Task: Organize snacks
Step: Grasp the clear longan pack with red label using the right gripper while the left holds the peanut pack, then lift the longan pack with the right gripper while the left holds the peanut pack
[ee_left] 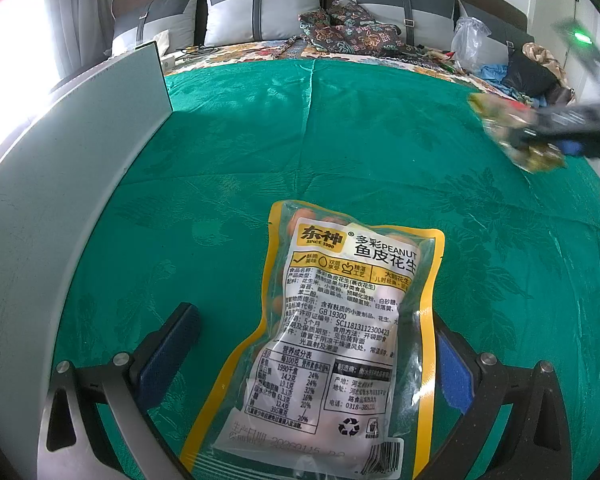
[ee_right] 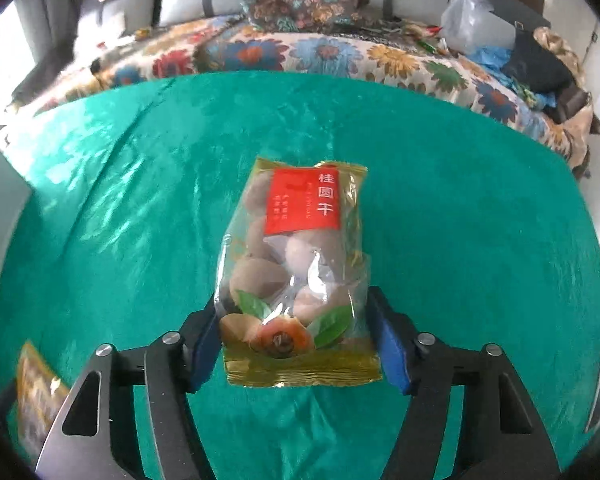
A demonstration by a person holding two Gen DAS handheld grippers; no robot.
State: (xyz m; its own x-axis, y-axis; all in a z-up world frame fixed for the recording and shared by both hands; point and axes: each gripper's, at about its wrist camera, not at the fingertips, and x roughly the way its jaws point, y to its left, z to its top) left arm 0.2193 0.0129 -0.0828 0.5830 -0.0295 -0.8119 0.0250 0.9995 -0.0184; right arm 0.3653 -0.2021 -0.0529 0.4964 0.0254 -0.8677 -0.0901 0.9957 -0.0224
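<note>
A yellow-edged peanut pack (ee_left: 332,328) lies label up on the green cloth (ee_left: 260,140). My left gripper (ee_left: 312,356) stands open around its lower half; the left pad is well apart from the pack, the right pad is at its edge. My right gripper (ee_right: 296,344) is shut on a clear bag of dried longan (ee_right: 296,264) with a red label, blue pads pressing both sides near its gold bottom seam. In the left wrist view that bag (ee_left: 500,128) and the right gripper (ee_left: 548,136) hang blurred above the cloth at the far right. The peanut pack (ee_right: 36,396) shows at the lower left.
A tall grey panel (ee_left: 80,168) stands along the cloth's left side. Beyond the cloth lies a flowered bedspread (ee_right: 340,56) with grey pillows (ee_left: 260,12), a clear plastic bag (ee_right: 468,20) and a heap of dark clothes (ee_left: 528,72) at the far right.
</note>
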